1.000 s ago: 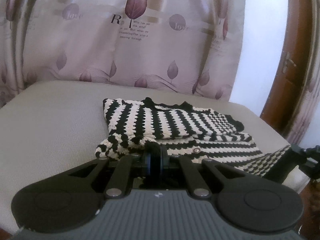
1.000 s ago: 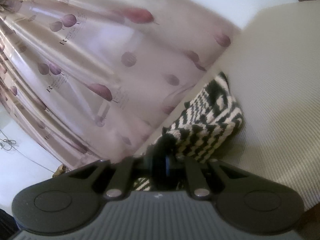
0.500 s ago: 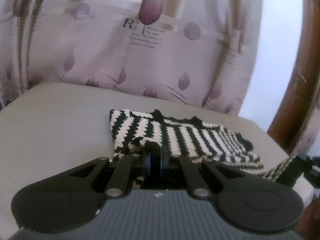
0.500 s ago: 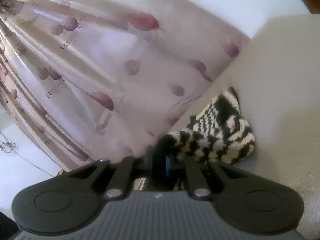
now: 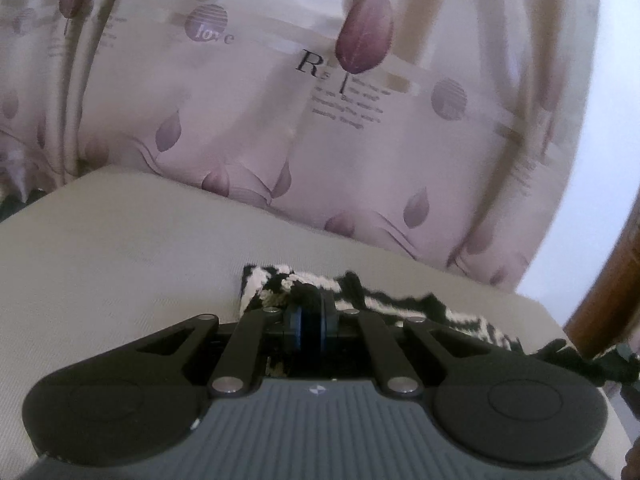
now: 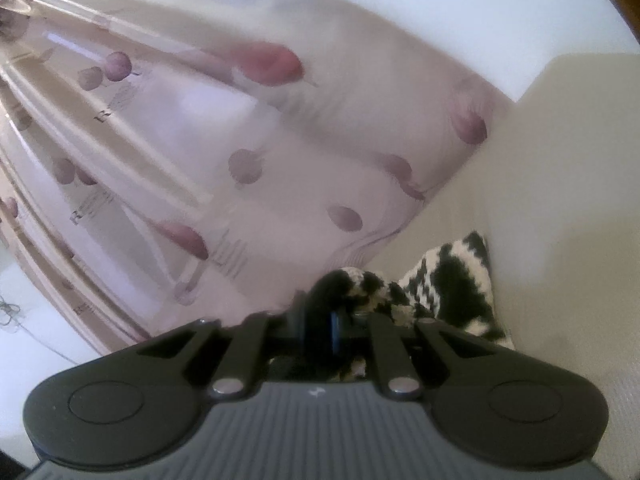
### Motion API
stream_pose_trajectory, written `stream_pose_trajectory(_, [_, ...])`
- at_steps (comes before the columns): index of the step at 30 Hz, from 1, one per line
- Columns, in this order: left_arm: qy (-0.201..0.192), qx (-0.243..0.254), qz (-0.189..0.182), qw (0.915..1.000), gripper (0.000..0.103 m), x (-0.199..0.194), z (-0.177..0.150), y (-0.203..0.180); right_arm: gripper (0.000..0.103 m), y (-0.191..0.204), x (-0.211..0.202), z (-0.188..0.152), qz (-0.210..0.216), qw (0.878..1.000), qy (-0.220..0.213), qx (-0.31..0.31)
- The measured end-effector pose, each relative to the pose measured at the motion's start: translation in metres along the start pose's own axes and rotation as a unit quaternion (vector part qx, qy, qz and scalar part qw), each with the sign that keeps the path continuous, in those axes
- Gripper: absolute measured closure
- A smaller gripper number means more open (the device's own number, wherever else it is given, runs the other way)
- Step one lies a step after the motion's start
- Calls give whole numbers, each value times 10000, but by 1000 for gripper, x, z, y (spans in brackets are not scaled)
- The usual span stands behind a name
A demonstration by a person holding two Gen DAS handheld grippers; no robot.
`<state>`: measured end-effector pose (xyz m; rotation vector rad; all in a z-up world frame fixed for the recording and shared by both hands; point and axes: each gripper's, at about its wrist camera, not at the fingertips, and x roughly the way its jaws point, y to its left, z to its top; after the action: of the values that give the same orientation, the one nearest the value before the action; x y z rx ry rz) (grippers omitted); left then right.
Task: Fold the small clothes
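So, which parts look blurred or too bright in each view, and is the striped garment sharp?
Left wrist view: the leaf-print curtain is slightly soft, the wall at the right edge washed out, and the striped garment smeared. Right wrist view: the curtain is strongly motion-blurred, the wall above overexposed, the garment somewhat clearer. Both views bend straight lines.

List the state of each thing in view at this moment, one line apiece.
Left gripper: shut on the near edge of the striped knit top.
Right gripper: shut on a bunched black-and-cream edge of the same garment.
Striped knit top: partly doubled over, held at two points, far part lying on the cushion.
Beige cushion: bearing the garment.
Leaf-print curtain: drawn, hanging behind the cushion.
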<state>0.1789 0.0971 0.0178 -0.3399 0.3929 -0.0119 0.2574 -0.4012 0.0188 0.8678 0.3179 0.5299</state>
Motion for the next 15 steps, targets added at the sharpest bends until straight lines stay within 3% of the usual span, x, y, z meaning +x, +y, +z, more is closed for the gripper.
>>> stream_pose_trajectory(8, [-28, -35, 347, 9994, 95, 74, 16, -9, 91, -32, 65, 29, -303, 9993, 50, 232])
stream_pose_trajectory(15, [243, -97, 664, 9975, 95, 139, 9, -6, 91, -70, 111, 32, -706, 9958, 153, 554])
